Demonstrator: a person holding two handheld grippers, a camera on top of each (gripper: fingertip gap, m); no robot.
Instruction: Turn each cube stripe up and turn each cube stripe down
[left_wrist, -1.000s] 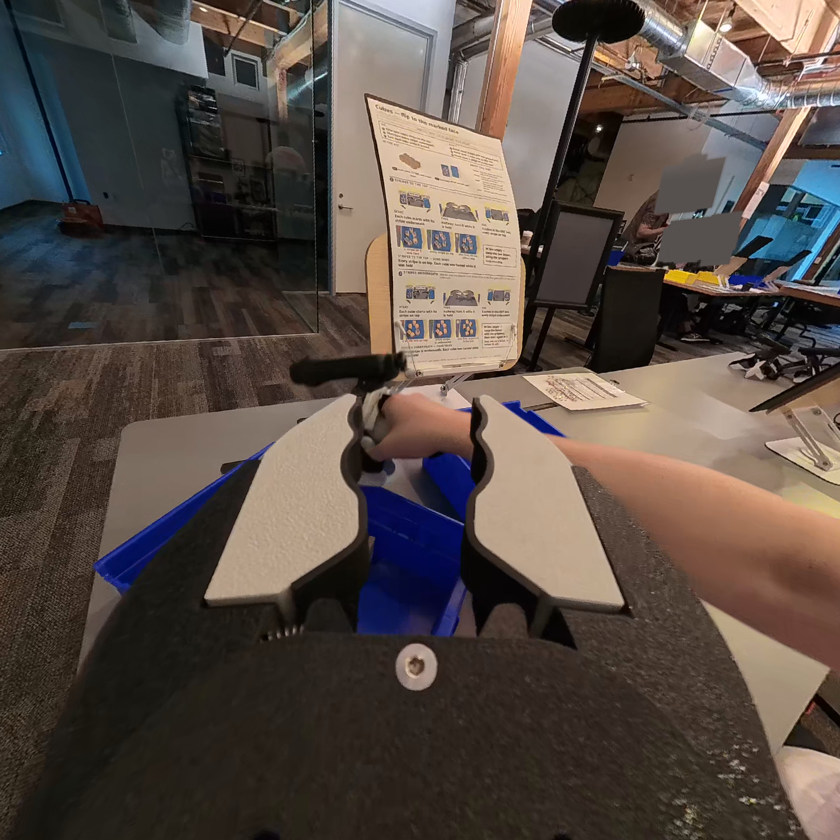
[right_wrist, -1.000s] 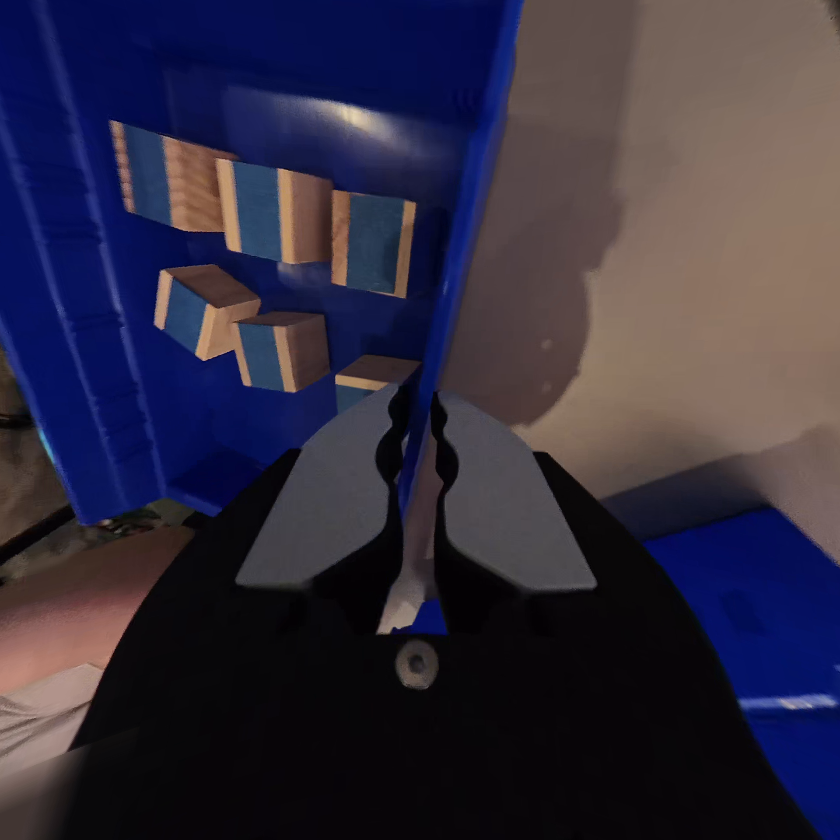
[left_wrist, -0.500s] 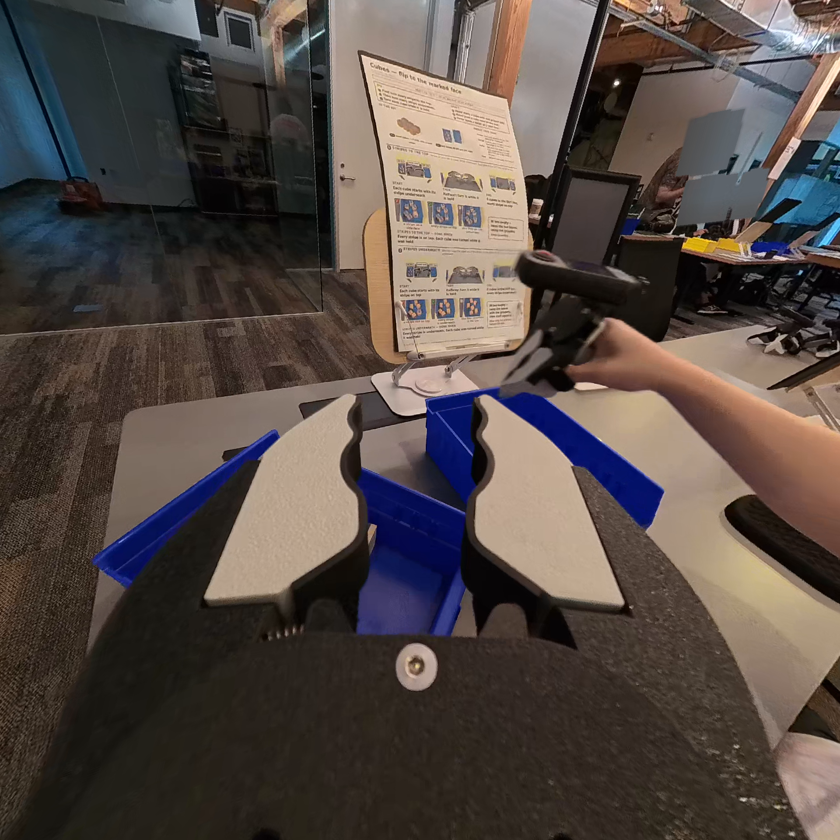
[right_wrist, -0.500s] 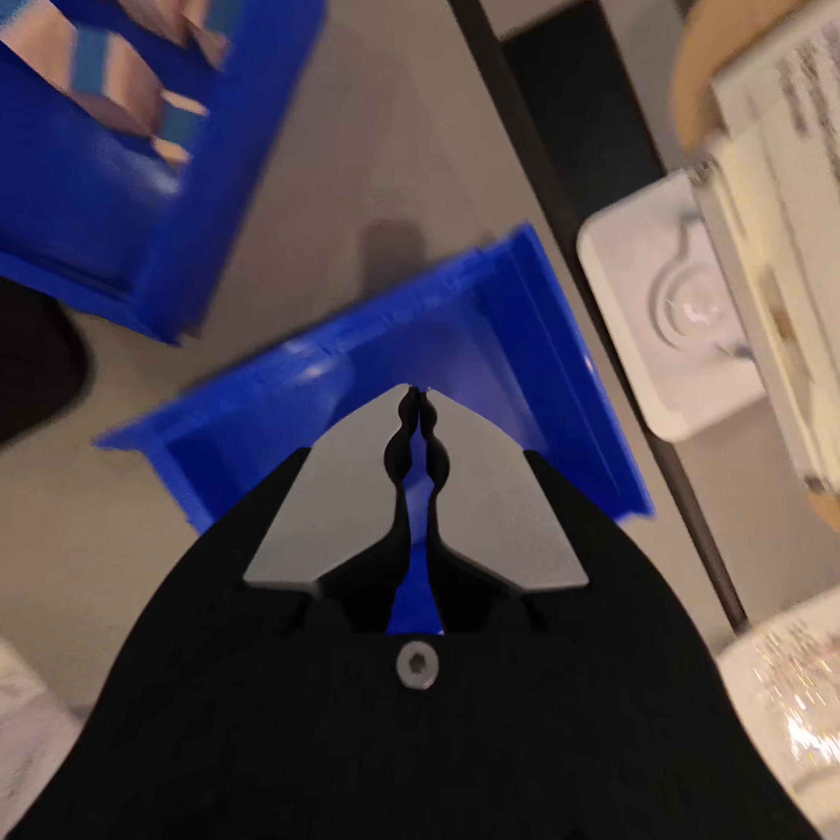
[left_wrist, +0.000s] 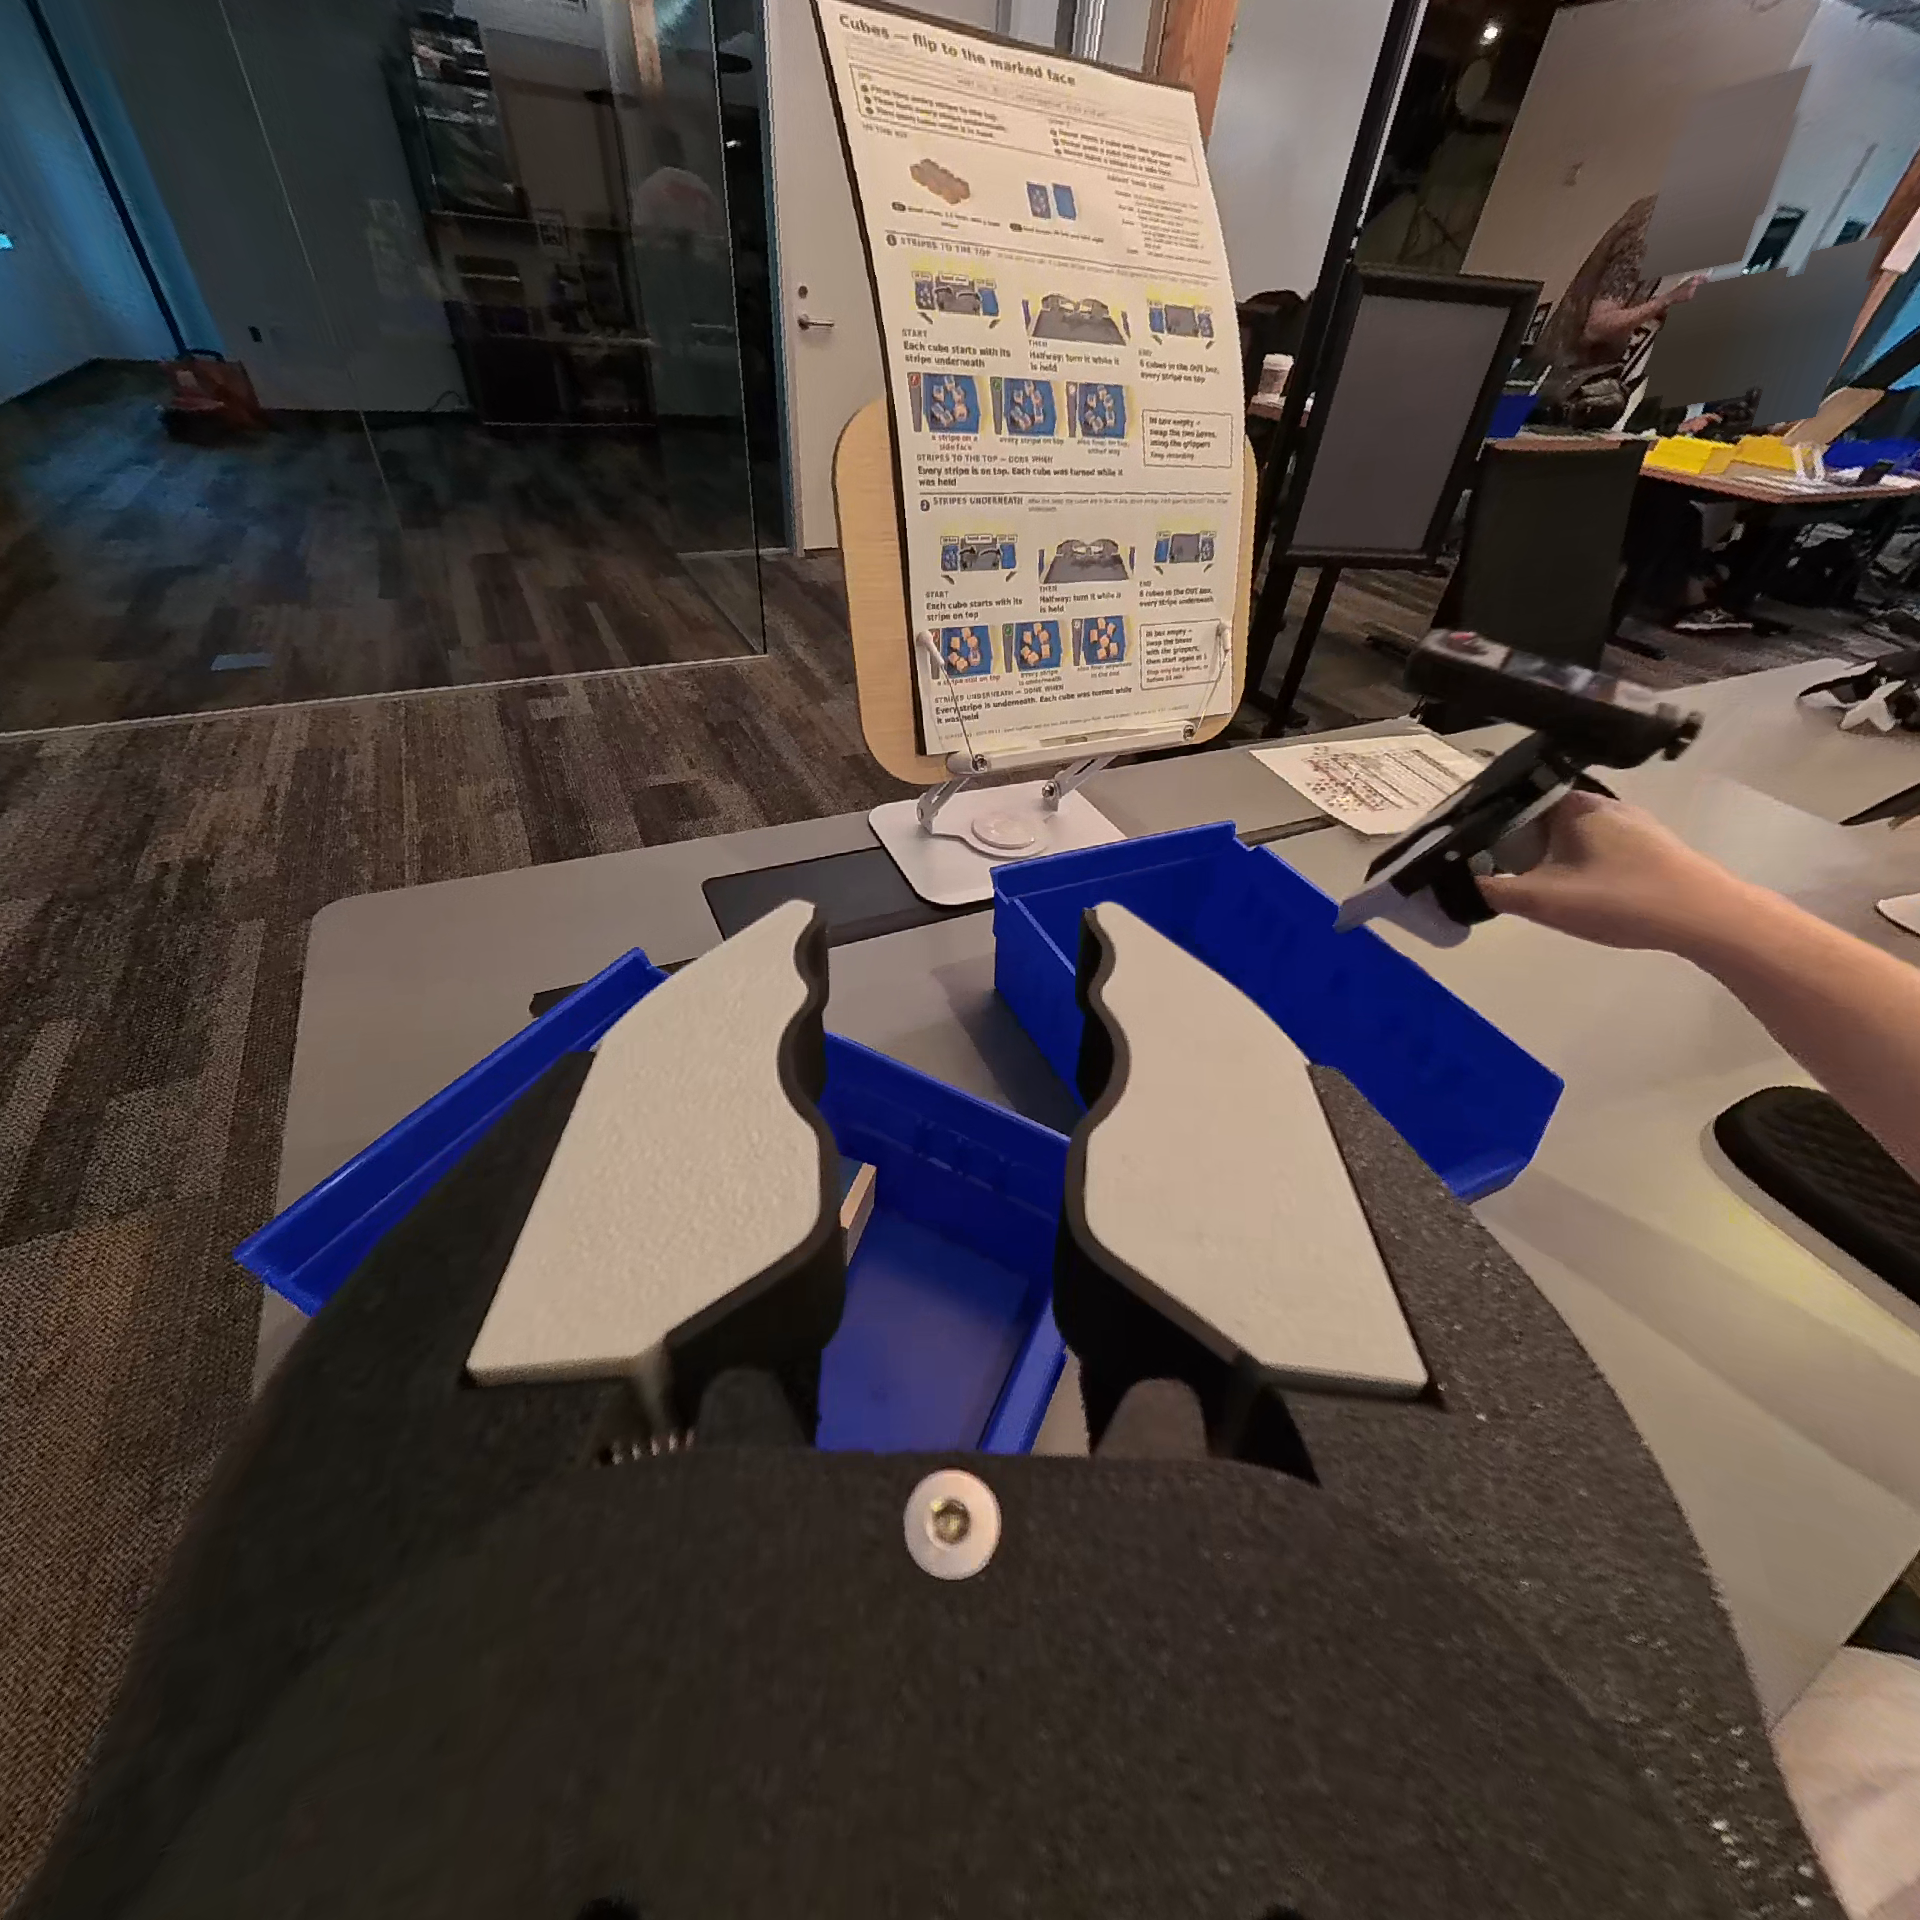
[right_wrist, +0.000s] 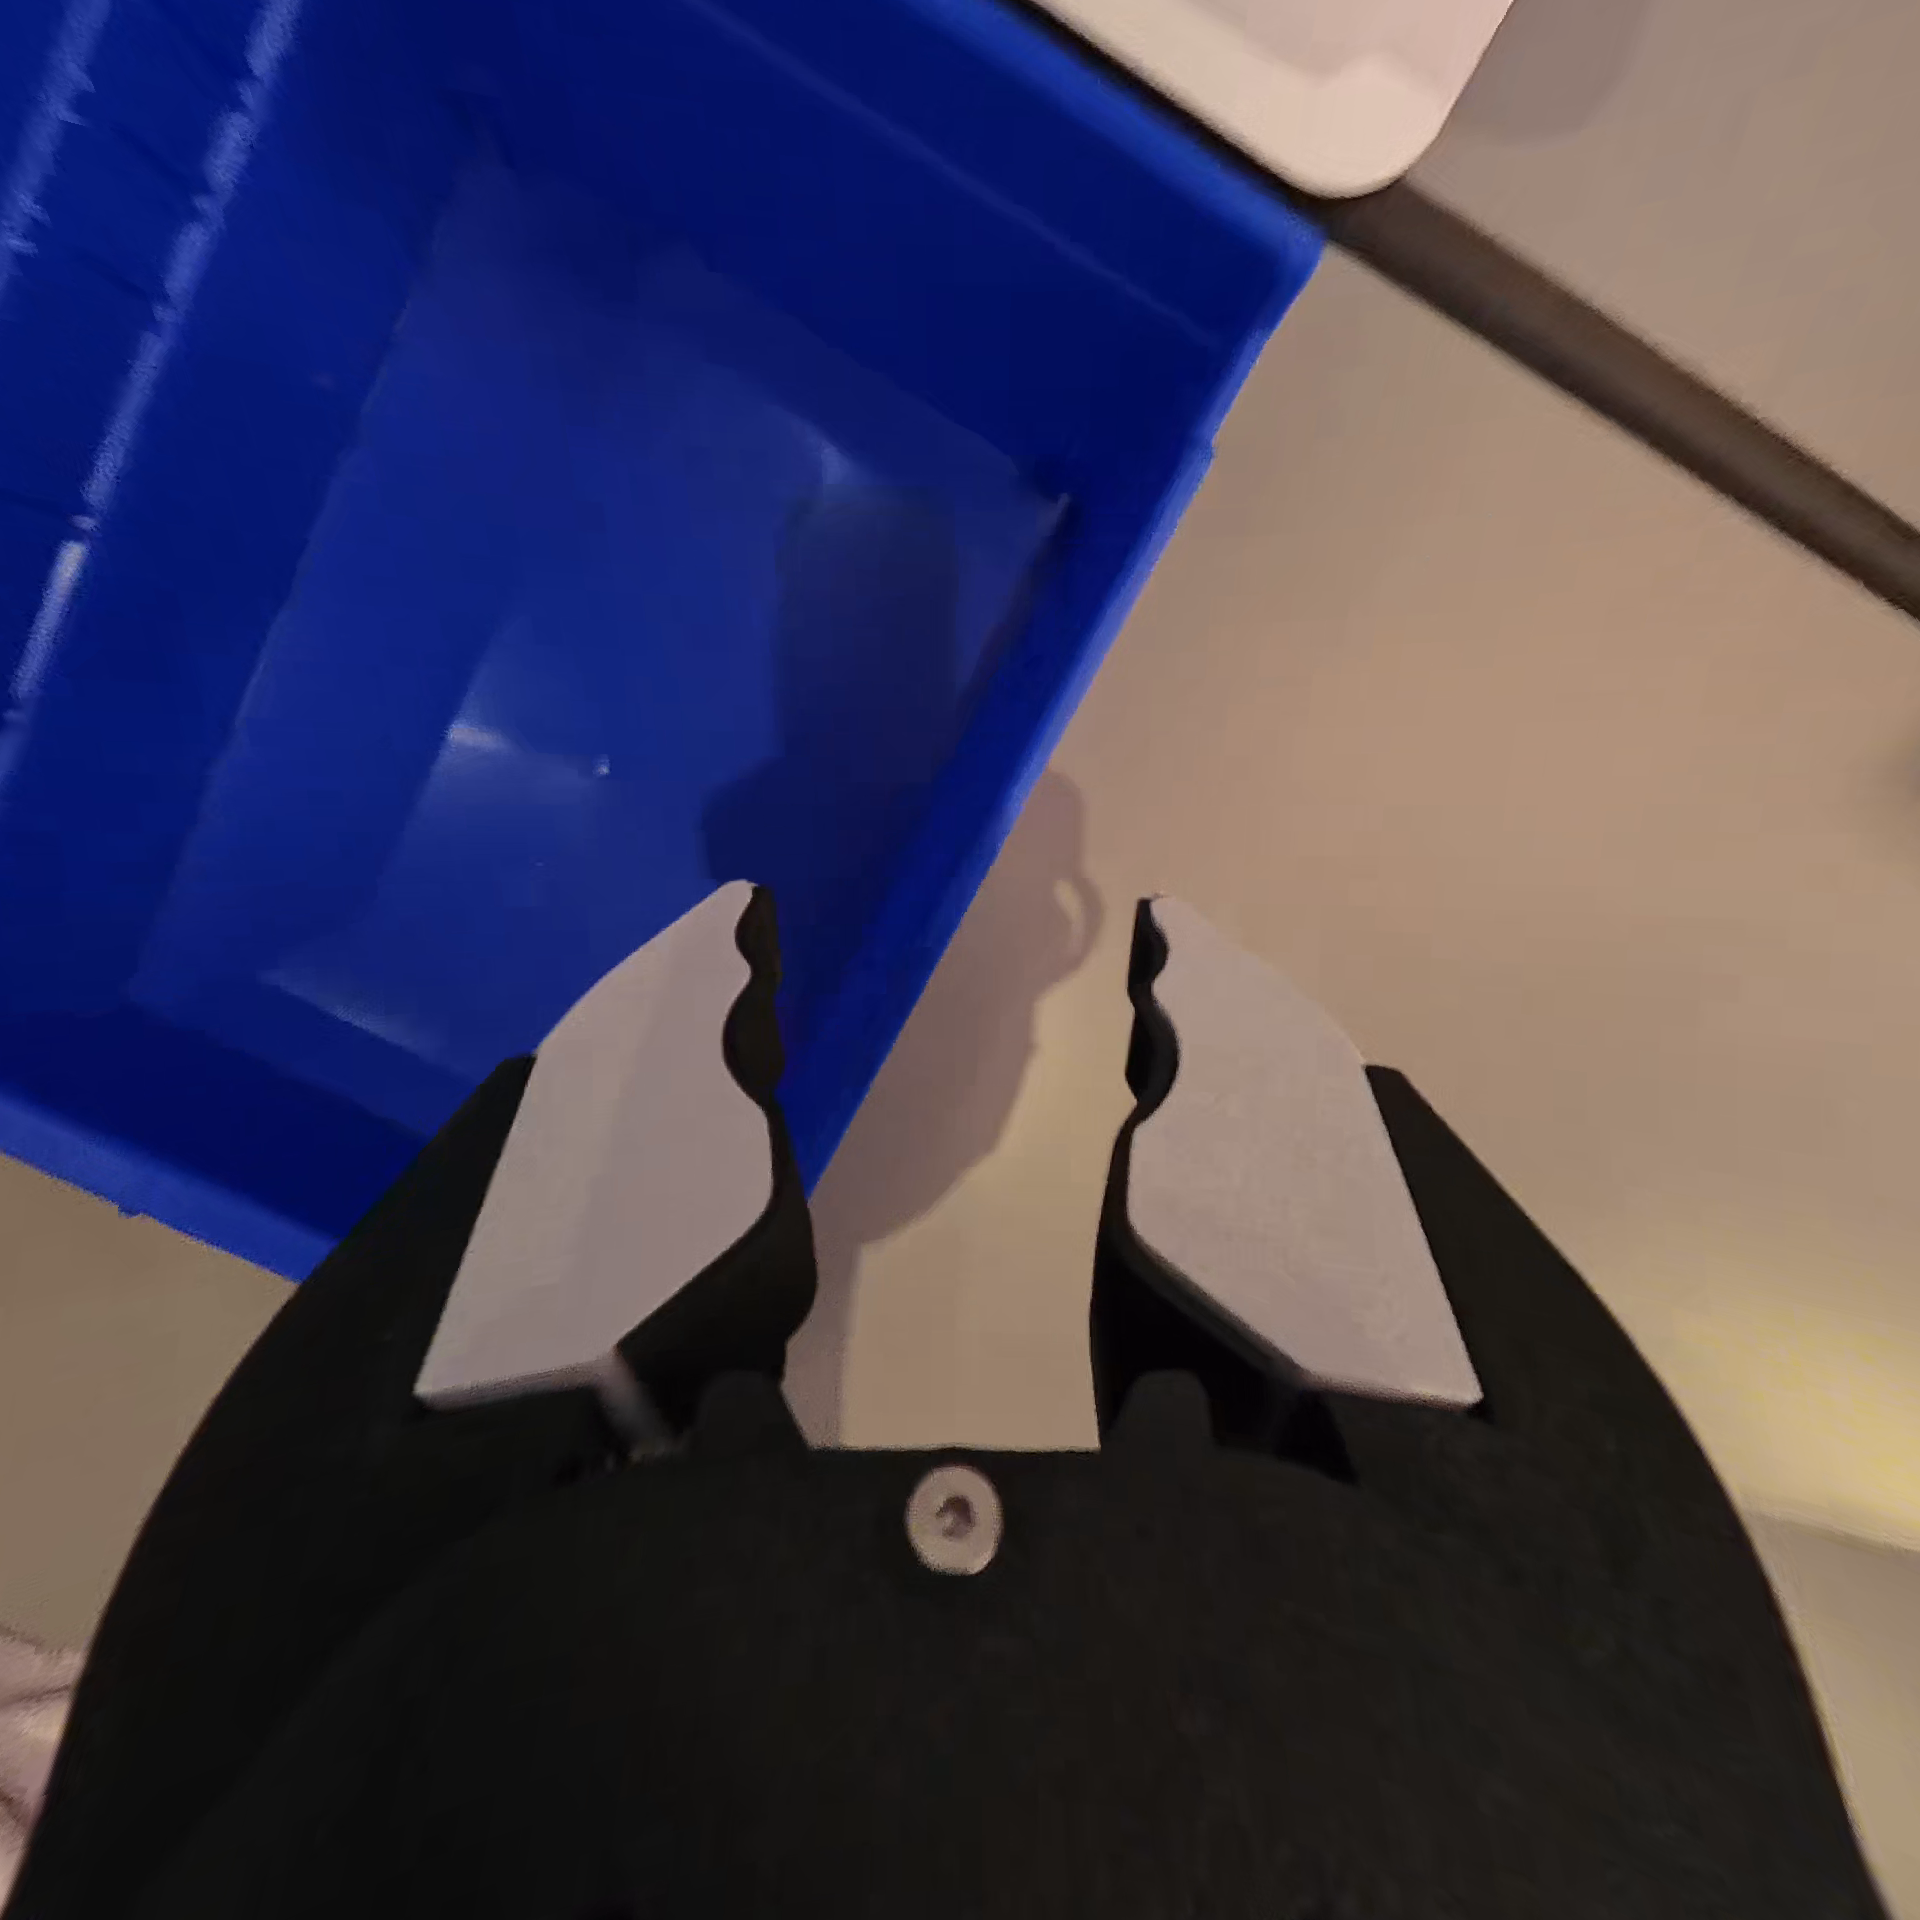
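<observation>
Overhead, both grippers, left (left_wrist: 951, 961) and right (right_wrist: 945, 904), gaped empty, the right one straddling the blue bin's (right_wrist: 1236, 416) rim above the grey table (right_wrist: 1507, 727).

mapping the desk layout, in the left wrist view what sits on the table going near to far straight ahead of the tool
Open left tool → near blue plastic bin → far blue plastic bin → white stand base → upright printed instruction sheet on wooden board
</observation>
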